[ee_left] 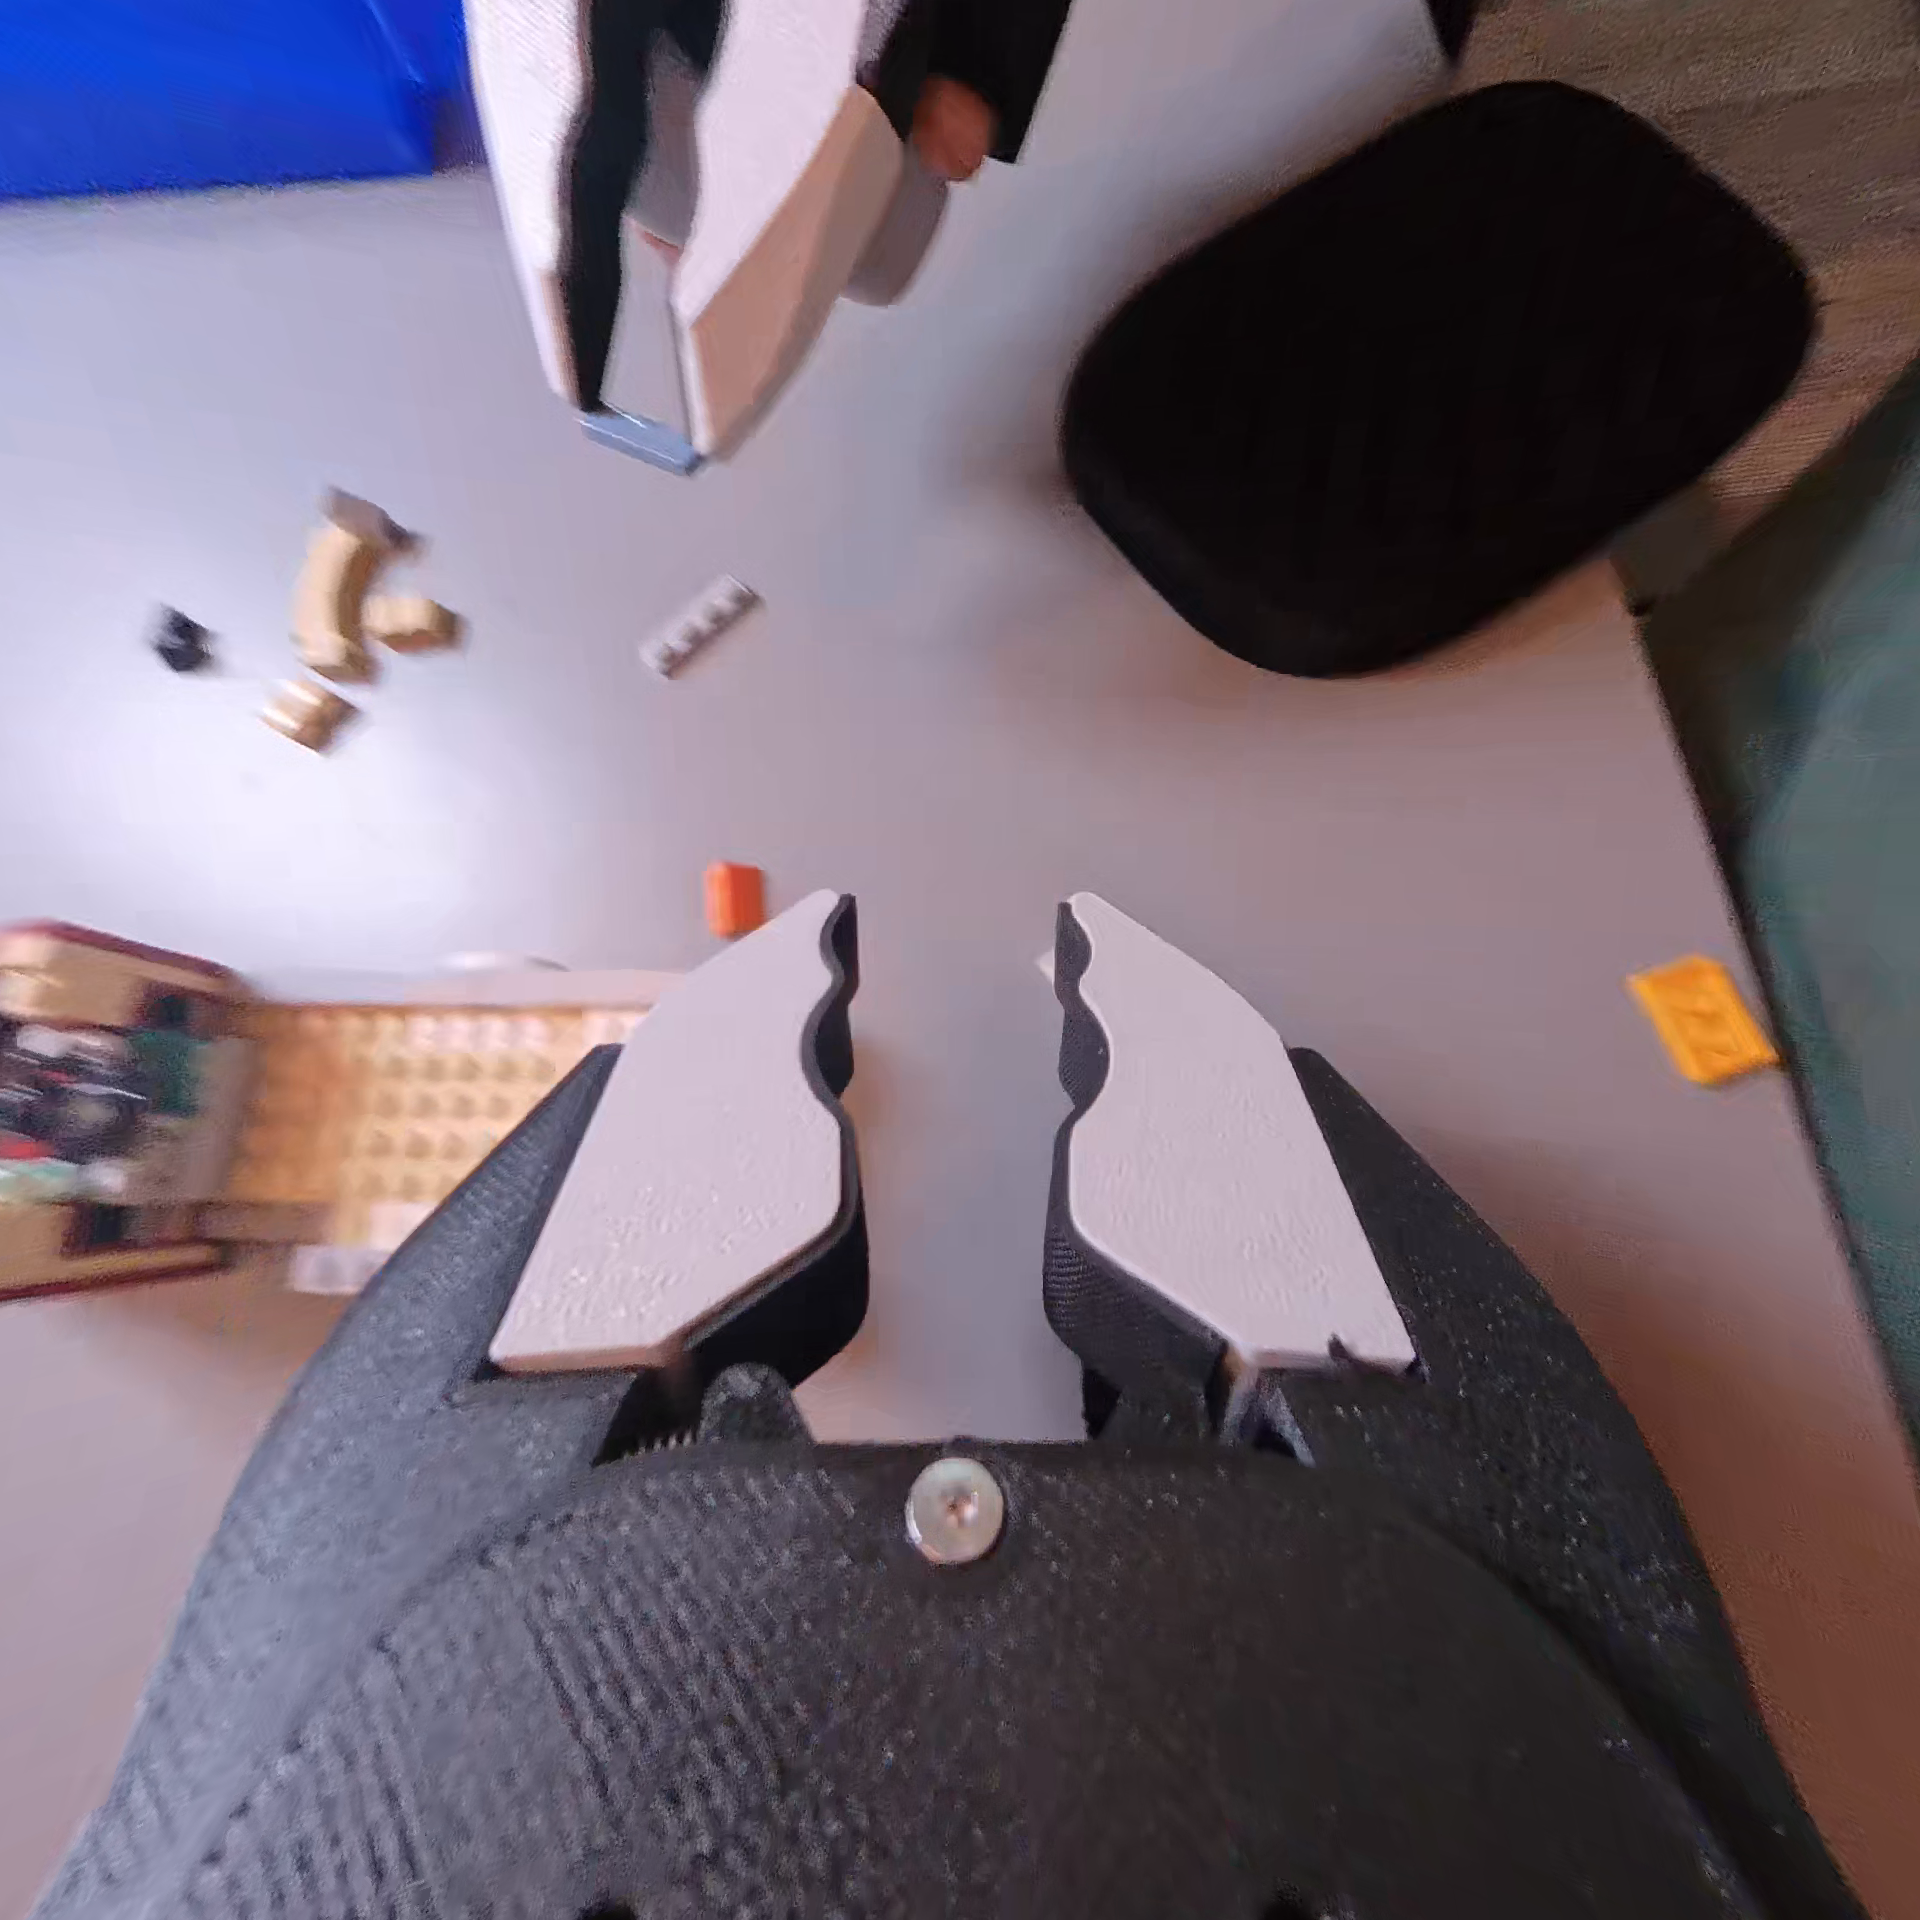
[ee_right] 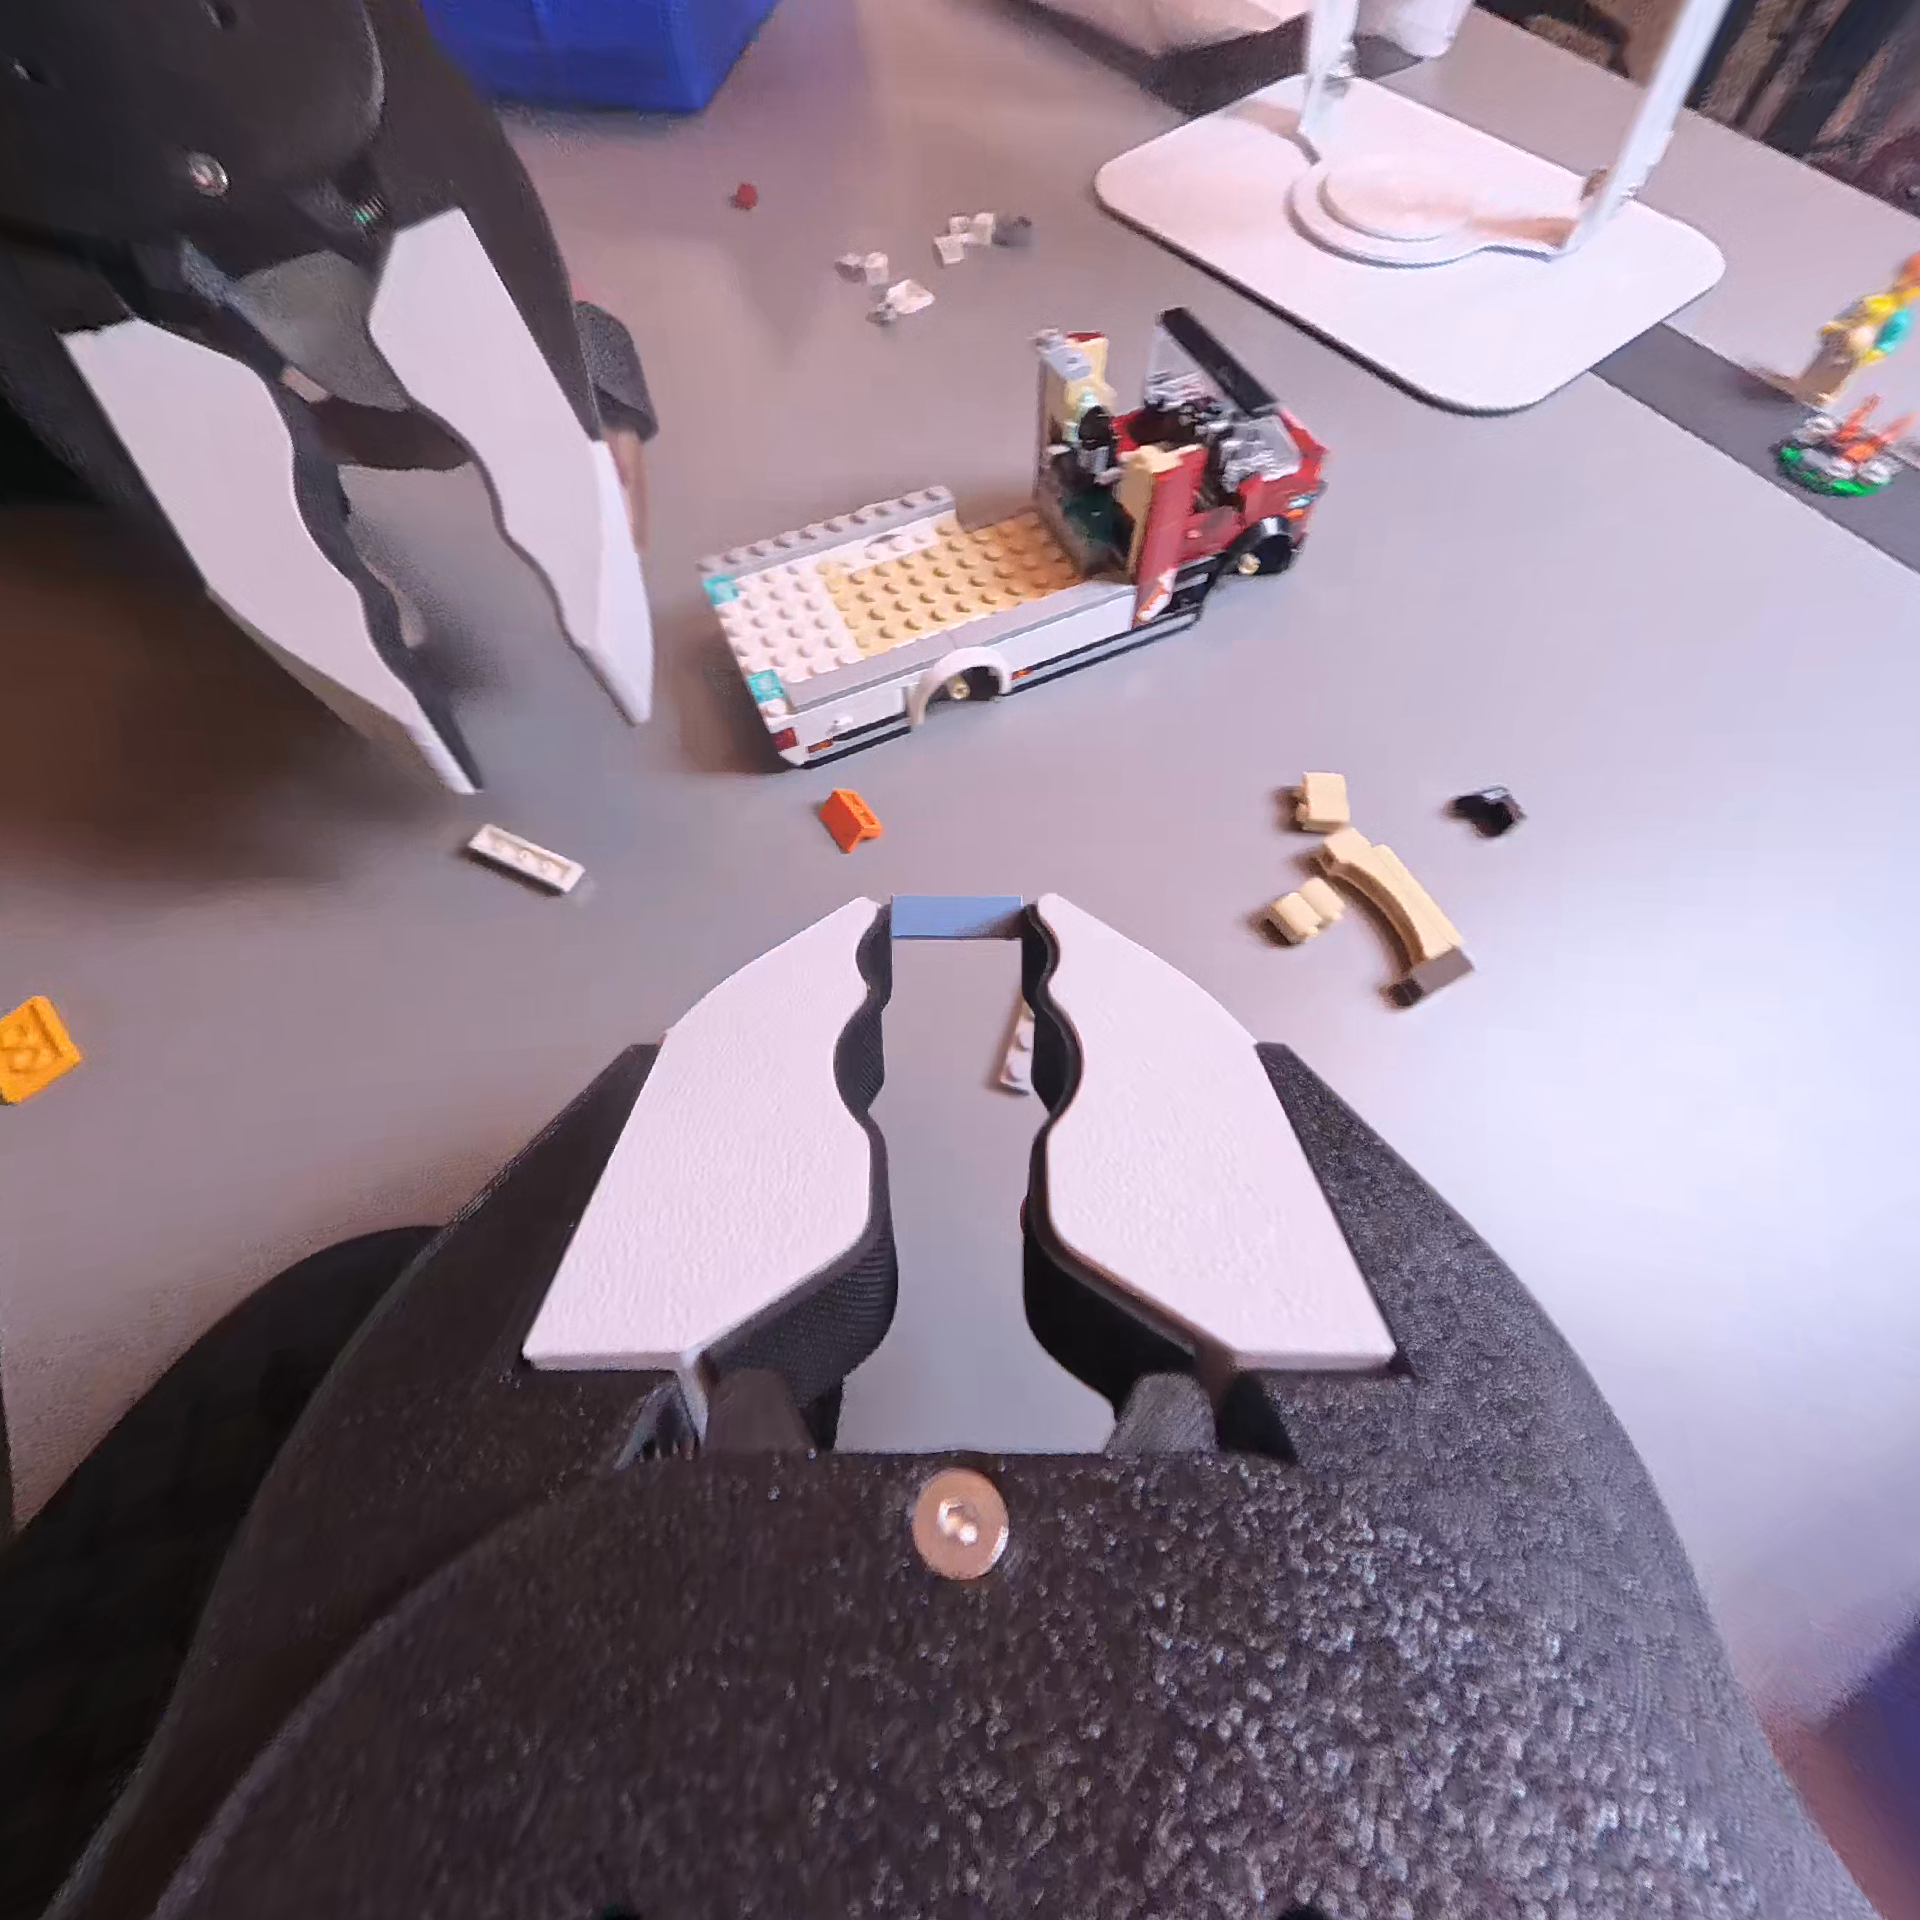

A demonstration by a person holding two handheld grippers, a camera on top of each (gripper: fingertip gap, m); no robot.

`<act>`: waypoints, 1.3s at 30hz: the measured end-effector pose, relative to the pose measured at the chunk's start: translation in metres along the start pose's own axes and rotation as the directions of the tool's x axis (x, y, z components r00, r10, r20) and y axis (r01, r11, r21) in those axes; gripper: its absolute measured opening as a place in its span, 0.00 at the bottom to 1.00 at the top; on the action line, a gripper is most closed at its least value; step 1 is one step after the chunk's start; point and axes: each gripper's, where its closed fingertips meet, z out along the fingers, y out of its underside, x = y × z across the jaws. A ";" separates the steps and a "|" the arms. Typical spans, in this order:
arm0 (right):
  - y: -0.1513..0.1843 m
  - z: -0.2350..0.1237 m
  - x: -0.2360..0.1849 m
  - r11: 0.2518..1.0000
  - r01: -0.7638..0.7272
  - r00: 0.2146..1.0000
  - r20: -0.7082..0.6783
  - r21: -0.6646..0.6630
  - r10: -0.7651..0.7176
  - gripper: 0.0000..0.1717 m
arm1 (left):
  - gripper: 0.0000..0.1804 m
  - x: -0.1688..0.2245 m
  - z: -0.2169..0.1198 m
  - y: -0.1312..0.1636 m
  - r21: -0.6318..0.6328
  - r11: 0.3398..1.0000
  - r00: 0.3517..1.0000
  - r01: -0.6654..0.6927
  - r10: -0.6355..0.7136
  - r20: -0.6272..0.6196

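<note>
Grey table [ee_right: 1558,644] — right hand-held gripper [ee_right: 957,918] clamps blue plate [ee_right: 956,916]; left hand-held gripper [ee_left: 956,930] spread, bare.

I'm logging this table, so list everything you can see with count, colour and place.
truck: one, white, tan and red brick model, table centre
orange brick: one, before the truck
yellow plate: one, far left
white plate: one, near left gripper
tan bricks: several, right
black piece: one, far right
clear bits: several, behind the truck
stand: one, white, back right
black case: one, table edge
left gripper: open, holding nothing
right gripper: shut on blue tile
</note>
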 end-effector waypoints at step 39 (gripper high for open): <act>-0.043 0.100 -0.117 0.959 0.279 0.926 0.252 0.045 -0.281 0.14 | 0.25 -0.094 -0.264 0.169 0.115 0.941 0.639 0.318 -0.303 0.707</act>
